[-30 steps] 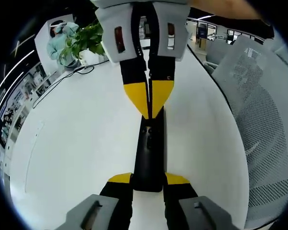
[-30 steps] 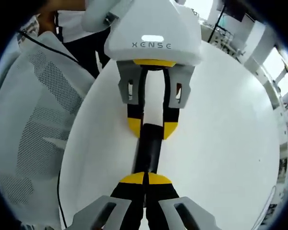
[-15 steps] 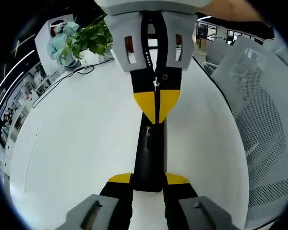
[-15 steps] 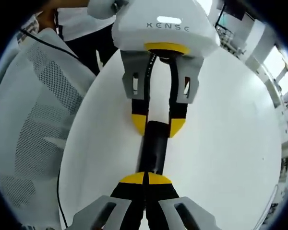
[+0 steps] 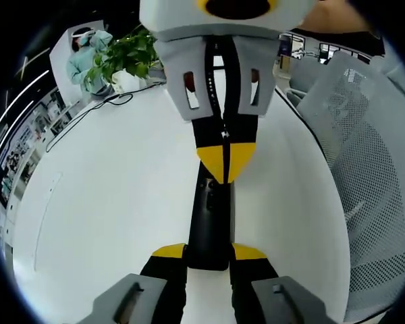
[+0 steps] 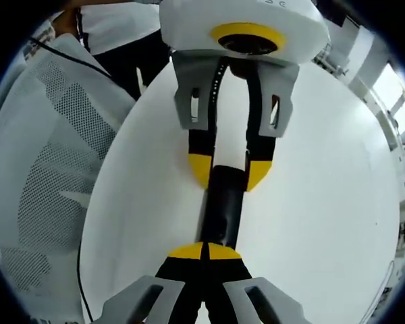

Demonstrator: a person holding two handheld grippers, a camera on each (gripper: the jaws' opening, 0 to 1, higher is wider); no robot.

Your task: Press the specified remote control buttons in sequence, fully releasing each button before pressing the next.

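Office: white table point(image 5: 108, 202), mesh chair point(image 5: 364, 169), plant point(image 5: 118, 57).

left gripper point(image 5: 208, 252) jaws apart, clamping the remote's near end; right gripper point(image 6: 204, 252) jaws together, tips on remote's end.

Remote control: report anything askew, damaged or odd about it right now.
Nothing stands out. The remote control lies flat on the white table, undamaged, clamped at one end by the left gripper, with the shut right gripper touching its top.
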